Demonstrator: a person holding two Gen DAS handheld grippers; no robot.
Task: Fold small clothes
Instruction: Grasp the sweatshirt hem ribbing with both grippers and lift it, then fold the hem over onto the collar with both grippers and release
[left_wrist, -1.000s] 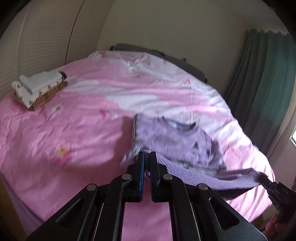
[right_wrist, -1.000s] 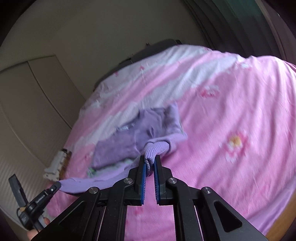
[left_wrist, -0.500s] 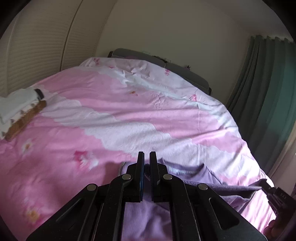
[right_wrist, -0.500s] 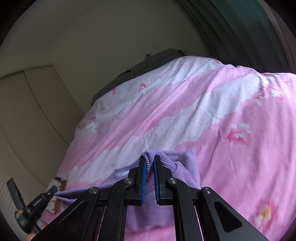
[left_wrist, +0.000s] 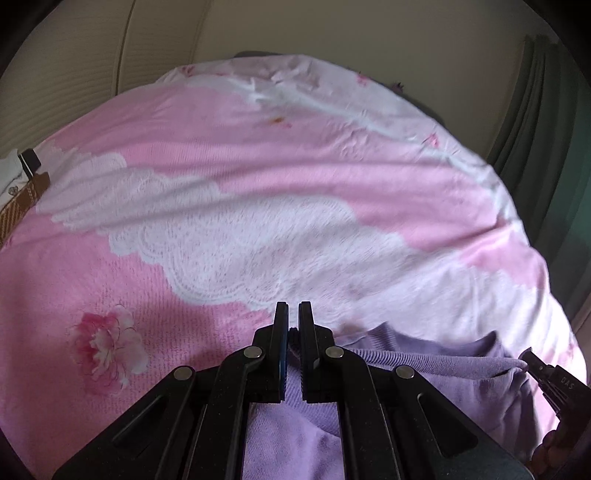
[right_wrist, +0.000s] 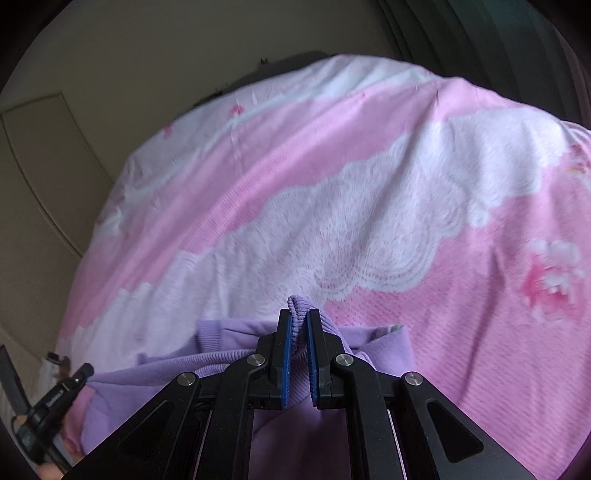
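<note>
A small lilac knit sweater (left_wrist: 436, 365) lies low on the pink and white bedspread (left_wrist: 236, 192), its ribbed hem stretched taut between my two grippers. My left gripper (left_wrist: 291, 314) is shut on one end of the hem. My right gripper (right_wrist: 298, 321) is shut on the other ribbed end, which pokes up between its blue pads. The sweater (right_wrist: 229, 332) spreads beneath both grippers, close to the bed. Each gripper shows at the edge of the other's view: the right one (left_wrist: 550, 376) and the left one (right_wrist: 55, 398).
A wicker basket with white folded cloth (left_wrist: 18, 192) sits at the bed's far left edge. Green curtains (left_wrist: 546, 122) hang on the right. A dark headboard (right_wrist: 280, 70) and beige wall close the far side.
Both grippers have carried the hem forward over the sweater's body and lower toward the bed. The folded body that lay ahead a second ago is now under and behind the fingers.
</note>
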